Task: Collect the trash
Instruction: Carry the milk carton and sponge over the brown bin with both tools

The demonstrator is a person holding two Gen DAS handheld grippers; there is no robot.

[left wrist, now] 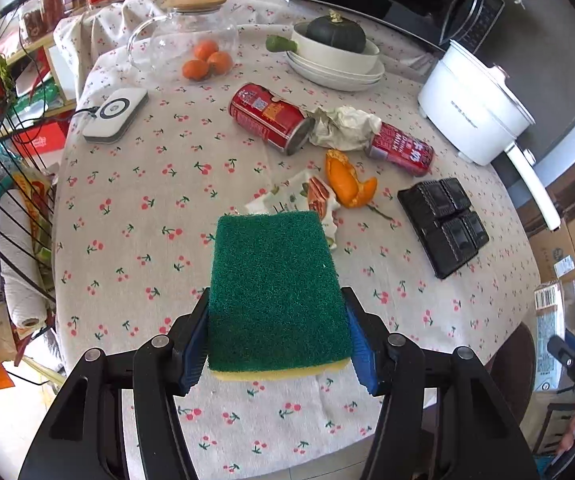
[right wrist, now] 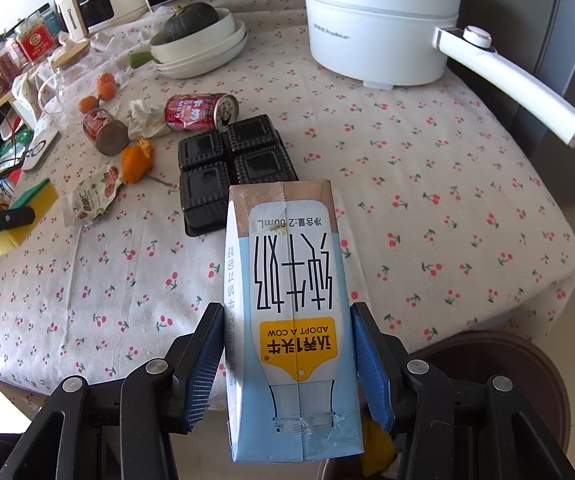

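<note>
Left wrist view: my left gripper (left wrist: 277,336) clamps a green sponge (left wrist: 275,292), ready to wipe; my right gripper (right wrist: 287,364) grips a milk carton (right wrist: 291,320) over the brown bin (right wrist: 499,364), I judge for dropping.

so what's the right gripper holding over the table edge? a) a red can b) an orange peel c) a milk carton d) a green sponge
c: the right gripper has its blue pads against both sides of the light blue milk carton; the green sponge sits in the left gripper.
</note>
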